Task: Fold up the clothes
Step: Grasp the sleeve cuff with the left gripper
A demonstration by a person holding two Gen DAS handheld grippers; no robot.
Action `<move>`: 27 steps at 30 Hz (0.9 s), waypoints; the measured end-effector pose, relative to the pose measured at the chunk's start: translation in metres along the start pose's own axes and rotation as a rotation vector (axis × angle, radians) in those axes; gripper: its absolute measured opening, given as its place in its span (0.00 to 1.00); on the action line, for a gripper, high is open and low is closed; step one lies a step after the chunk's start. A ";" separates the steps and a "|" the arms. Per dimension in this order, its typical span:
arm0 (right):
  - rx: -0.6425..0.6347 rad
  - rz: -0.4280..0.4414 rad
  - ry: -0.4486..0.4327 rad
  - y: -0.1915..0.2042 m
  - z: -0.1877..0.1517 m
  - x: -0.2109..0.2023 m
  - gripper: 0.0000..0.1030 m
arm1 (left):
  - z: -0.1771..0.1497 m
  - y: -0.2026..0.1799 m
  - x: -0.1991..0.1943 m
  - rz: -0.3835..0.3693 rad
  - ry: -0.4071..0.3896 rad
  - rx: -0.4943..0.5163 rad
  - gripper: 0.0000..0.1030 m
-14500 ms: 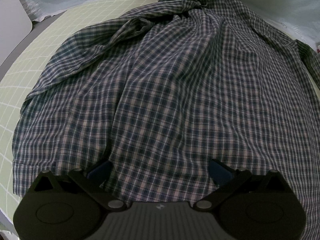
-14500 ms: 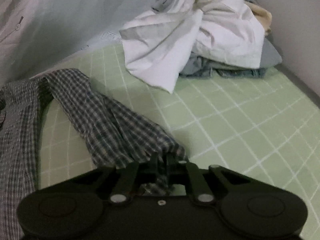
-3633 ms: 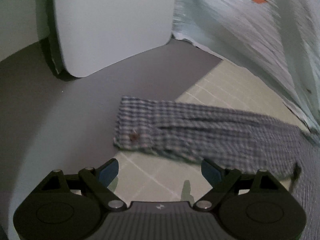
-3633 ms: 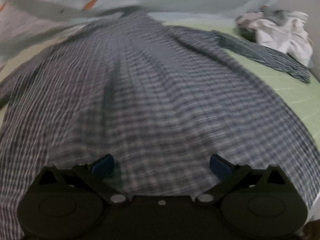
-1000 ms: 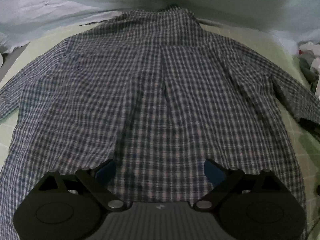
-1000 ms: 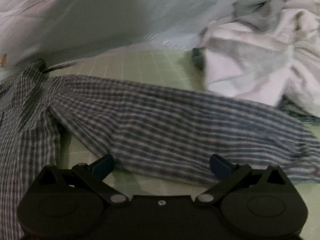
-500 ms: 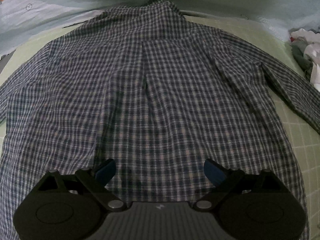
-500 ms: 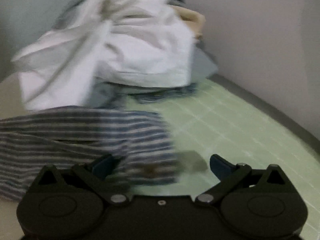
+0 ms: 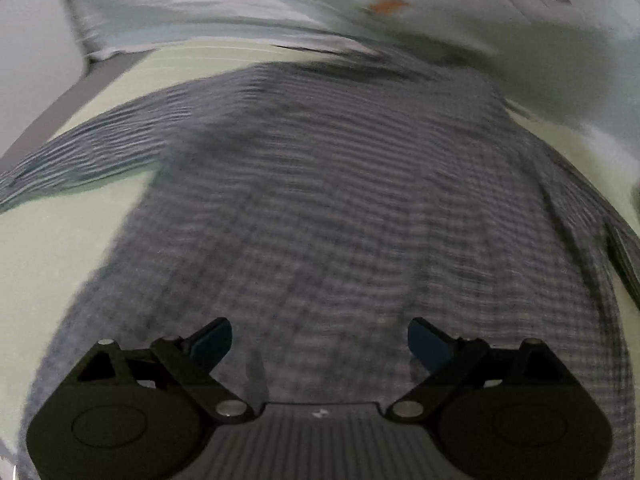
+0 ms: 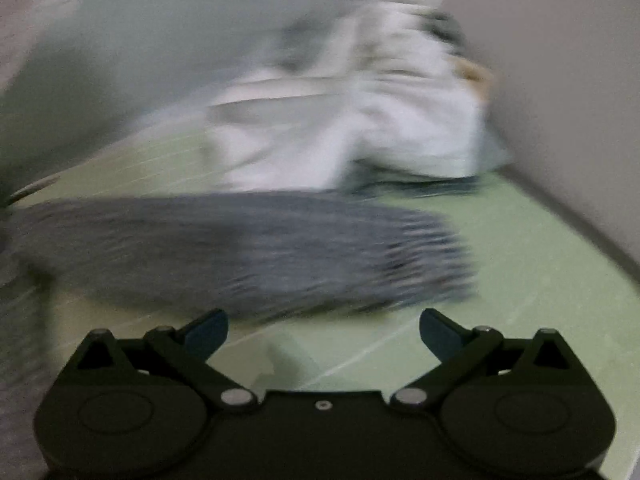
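Observation:
A dark checked shirt [image 9: 328,208] lies spread flat, back up, on the green gridded mat [image 9: 44,264]; the left wrist view is blurred. Its left sleeve [image 9: 80,152] stretches out to the left. My left gripper [image 9: 320,340] hangs open over the shirt's lower hem with nothing between its fingers. In the right wrist view the shirt's other sleeve [image 10: 248,248] lies across the mat [image 10: 540,280], cuff end to the right. My right gripper [image 10: 323,330] is open just in front of that sleeve, holding nothing.
A heap of white and other clothes [image 10: 360,120] sits behind the sleeve near a pale wall [image 10: 568,80]. A light blue patterned sheet [image 9: 280,4] runs along the far edge of the mat. A grey border [image 9: 60,108] edges the mat at left.
The left wrist view has swung to the left across the shirt and is now blurred. The right wrist view has swung back left, bringing more of the sleeve before the open fingers.

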State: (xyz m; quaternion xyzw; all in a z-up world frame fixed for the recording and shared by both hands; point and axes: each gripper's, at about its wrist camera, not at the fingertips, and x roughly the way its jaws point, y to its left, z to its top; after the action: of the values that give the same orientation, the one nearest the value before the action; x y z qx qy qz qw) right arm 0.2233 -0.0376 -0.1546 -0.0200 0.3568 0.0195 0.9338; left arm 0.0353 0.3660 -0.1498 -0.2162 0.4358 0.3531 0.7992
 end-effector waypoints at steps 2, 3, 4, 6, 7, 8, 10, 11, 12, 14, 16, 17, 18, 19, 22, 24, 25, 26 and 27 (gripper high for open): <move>-0.049 0.079 0.008 0.032 -0.013 -0.021 1.00 | -0.003 0.032 -0.008 0.020 -0.012 -0.022 0.92; -0.073 0.116 0.013 0.047 -0.020 -0.033 1.00 | -0.005 0.049 -0.011 0.032 -0.018 -0.035 0.92; -0.096 0.152 0.023 0.062 -0.028 -0.045 1.00 | -0.007 0.068 -0.014 0.046 -0.021 -0.049 0.92; -0.150 0.223 0.052 0.092 -0.049 -0.071 1.00 | -0.009 0.105 -0.019 0.075 -0.025 -0.076 0.92; -0.185 0.249 0.065 0.106 -0.060 -0.082 1.00 | -0.009 0.122 -0.020 0.090 -0.026 -0.091 0.92; -0.231 0.271 0.080 0.121 -0.072 -0.093 1.00 | -0.010 0.140 -0.020 0.106 -0.026 -0.108 0.92; -0.305 0.288 0.110 0.148 -0.093 -0.109 1.00 | -0.010 0.175 -0.017 0.130 -0.019 -0.155 0.92; -0.327 0.291 0.121 0.160 -0.102 -0.115 1.00 | -0.010 0.193 -0.016 0.134 -0.017 -0.186 0.92; -0.341 0.292 0.129 0.170 -0.108 -0.120 1.00 | -0.010 0.209 -0.016 0.132 -0.018 -0.212 0.92; -0.351 0.285 0.136 0.189 -0.119 -0.129 1.00 | -0.010 0.235 -0.015 0.126 -0.018 -0.239 0.92; -0.346 0.272 0.142 0.208 -0.129 -0.137 1.00 | -0.009 0.258 -0.012 0.127 -0.016 -0.242 0.92; -0.337 0.266 0.145 0.216 -0.133 -0.139 1.00 | -0.009 0.270 -0.010 0.127 -0.015 -0.241 0.92; -0.322 0.262 0.148 0.223 -0.138 -0.140 1.00 | -0.008 0.280 -0.008 0.126 -0.014 -0.243 0.92; -0.307 0.258 0.152 0.229 -0.142 -0.142 1.00 | -0.006 0.290 -0.005 0.122 -0.013 -0.250 0.92; -0.250 0.234 0.141 0.244 -0.151 -0.144 1.00 | 0.006 0.318 0.003 0.106 -0.019 -0.260 0.92; -0.204 0.209 0.121 0.250 -0.155 -0.144 1.00 | 0.014 0.331 0.006 0.105 -0.031 -0.253 0.92; -0.180 0.197 0.111 0.252 -0.157 -0.145 1.00 | 0.019 0.338 0.008 0.108 -0.037 -0.248 0.92; -0.157 0.184 0.101 0.255 -0.159 -0.145 1.00 | 0.023 0.344 0.010 0.114 -0.042 -0.244 0.92; -0.134 0.172 0.091 0.258 -0.161 -0.145 1.00 | 0.028 0.351 0.013 0.119 -0.047 -0.244 0.92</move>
State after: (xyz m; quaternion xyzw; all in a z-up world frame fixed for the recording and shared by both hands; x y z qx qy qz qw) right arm -0.0049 0.2089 -0.1838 -0.0527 0.3969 0.1224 0.9081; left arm -0.2089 0.6198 -0.1596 -0.2775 0.3829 0.4551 0.7545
